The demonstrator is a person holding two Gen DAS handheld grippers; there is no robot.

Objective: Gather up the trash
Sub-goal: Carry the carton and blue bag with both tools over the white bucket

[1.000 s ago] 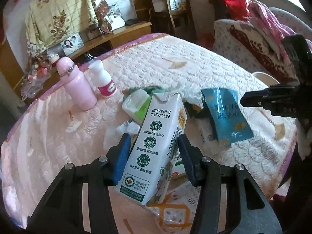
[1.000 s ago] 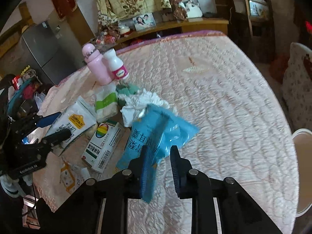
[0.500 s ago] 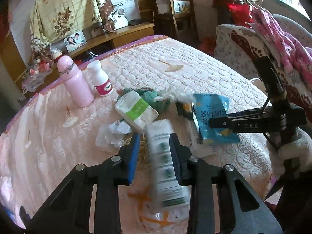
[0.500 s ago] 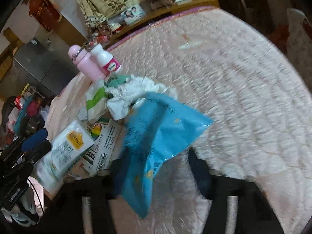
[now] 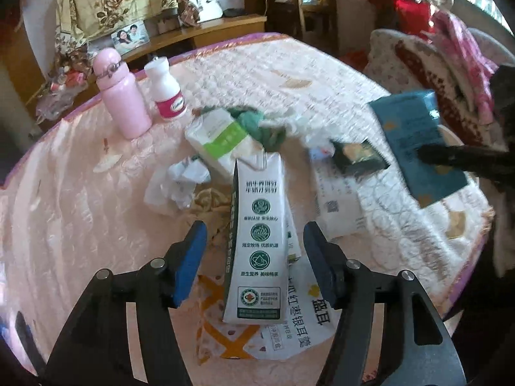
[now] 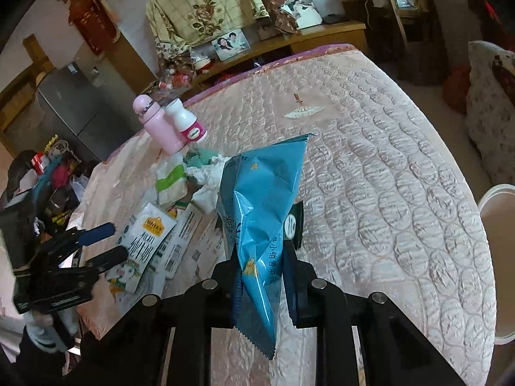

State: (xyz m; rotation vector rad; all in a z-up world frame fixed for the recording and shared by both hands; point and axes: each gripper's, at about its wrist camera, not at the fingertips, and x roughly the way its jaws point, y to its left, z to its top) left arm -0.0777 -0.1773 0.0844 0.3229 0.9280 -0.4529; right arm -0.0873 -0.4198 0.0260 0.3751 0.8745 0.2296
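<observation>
My left gripper (image 5: 252,238) is open. A white milk carton (image 5: 257,238) with green print lies between its blue pads on the trash pile, touching neither pad. My right gripper (image 6: 257,257) is shut on a blue snack wrapper (image 6: 262,206) and holds it up above the quilted table (image 6: 386,160). The wrapper (image 5: 418,141) also shows at the right of the left wrist view. The pile holds crumpled tissue (image 5: 180,183), a green-and-white tissue pack (image 5: 219,135), a green cloth (image 5: 264,125), a dark packet (image 5: 357,157) and printed bags (image 5: 302,321).
A pink bottle (image 5: 120,96) and a white bottle (image 5: 165,90) stand at the table's far left. A white bin rim (image 6: 495,251) is at the right past the table edge. A wooden shelf (image 5: 206,35), a chair and a sofa (image 5: 434,64) surround the table.
My left gripper has opened and the milk carton now lies loose on the pile. My right gripper has lifted the blue wrapper off the table.
</observation>
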